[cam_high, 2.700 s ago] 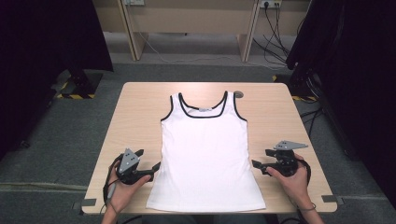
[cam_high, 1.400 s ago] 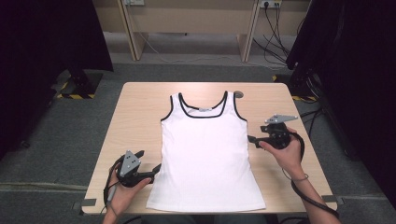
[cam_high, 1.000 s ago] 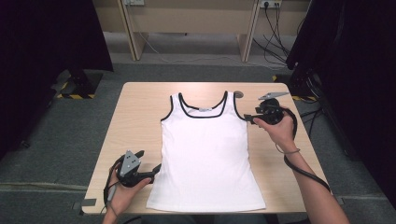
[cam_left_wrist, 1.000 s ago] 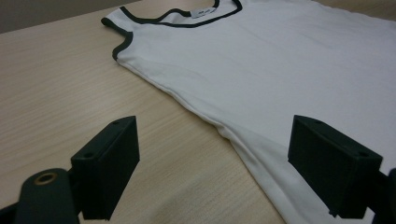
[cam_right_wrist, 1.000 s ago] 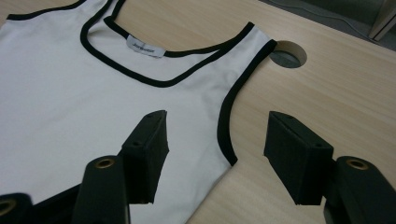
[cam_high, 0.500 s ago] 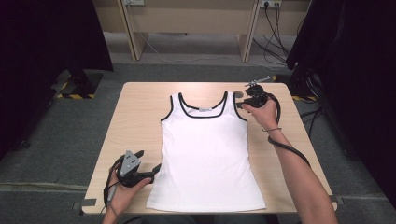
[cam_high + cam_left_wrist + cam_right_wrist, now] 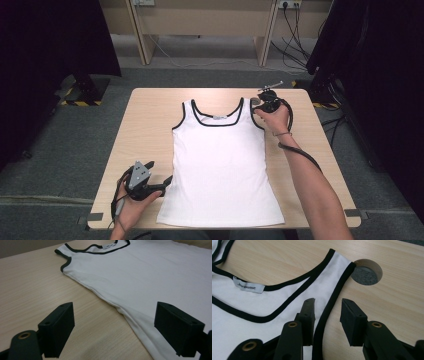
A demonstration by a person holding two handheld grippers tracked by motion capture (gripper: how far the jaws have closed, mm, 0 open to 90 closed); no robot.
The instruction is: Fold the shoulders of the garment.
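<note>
Right gripper view shows parted fingers (image 7: 325, 315) straddling the strap (image 7: 332, 287) (left gripper (image 7: 125, 327) gapes too).

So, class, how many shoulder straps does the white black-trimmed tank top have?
2: left shoulder strap lies flat near the table's far side; right shoulder strap lies by the right claw, beside the round table hole.

high view: above the person's side, facing forward and down, far | left gripper view: low, close, looks between wide jaws along tank top (image 7: 150, 277) side edge | right gripper view: close, strap between jaws | shared: tank top
</note>
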